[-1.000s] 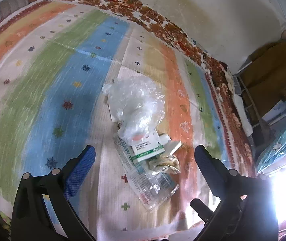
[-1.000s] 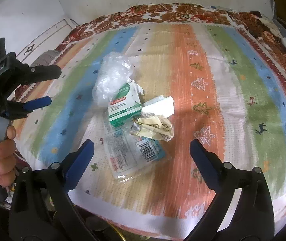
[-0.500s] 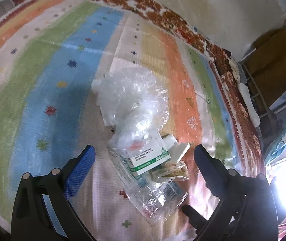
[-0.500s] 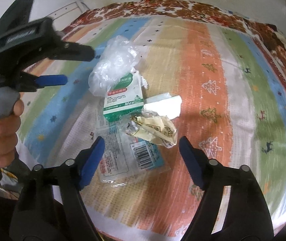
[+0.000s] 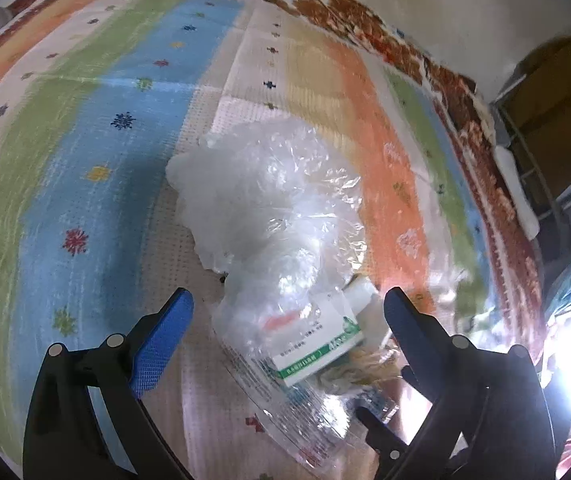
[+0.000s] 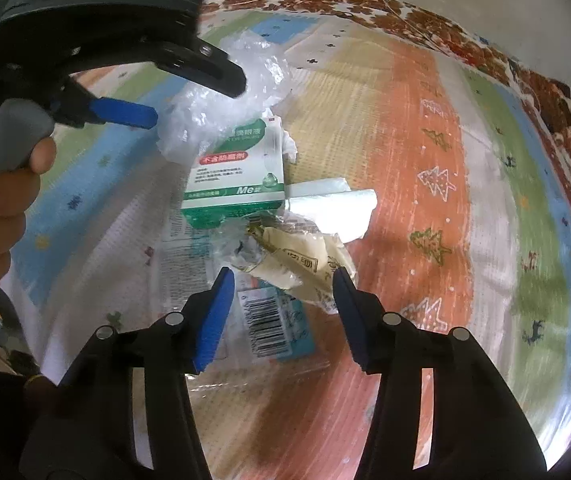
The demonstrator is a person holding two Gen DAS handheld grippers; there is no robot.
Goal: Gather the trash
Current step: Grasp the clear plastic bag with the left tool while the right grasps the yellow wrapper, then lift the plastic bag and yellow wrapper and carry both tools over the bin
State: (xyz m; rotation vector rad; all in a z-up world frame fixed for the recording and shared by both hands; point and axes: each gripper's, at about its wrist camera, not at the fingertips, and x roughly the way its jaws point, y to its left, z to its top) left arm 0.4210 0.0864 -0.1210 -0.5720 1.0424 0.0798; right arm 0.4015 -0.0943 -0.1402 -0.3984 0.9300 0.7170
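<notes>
Trash pile sits on a striped blanket [image 6: 437, 128], toward its near edge. Crumpled clear plastic bag [image 5: 273, 208] at the far end of the pile, partly over a green-and-white box [image 6: 237, 172]. White folded paper [image 6: 333, 208] lies just right of the box. Crinkled tan wrapper [image 6: 305, 268] is nearer, touching the paper, resting on a flat clear packet [image 6: 273, 324] with a barcode.

Right gripper [image 6: 281, 304] has just been closing; jaws part-way in, straddling the tan wrapper's near end, blue pads not pressing on it, nothing gripped.

Left gripper [image 5: 289, 312] released, jaws wide, hanging over the plastic bag and box; pads touch nothing. In the right wrist view it comes in from the left, held by a hand [image 6: 1, 208].
</notes>
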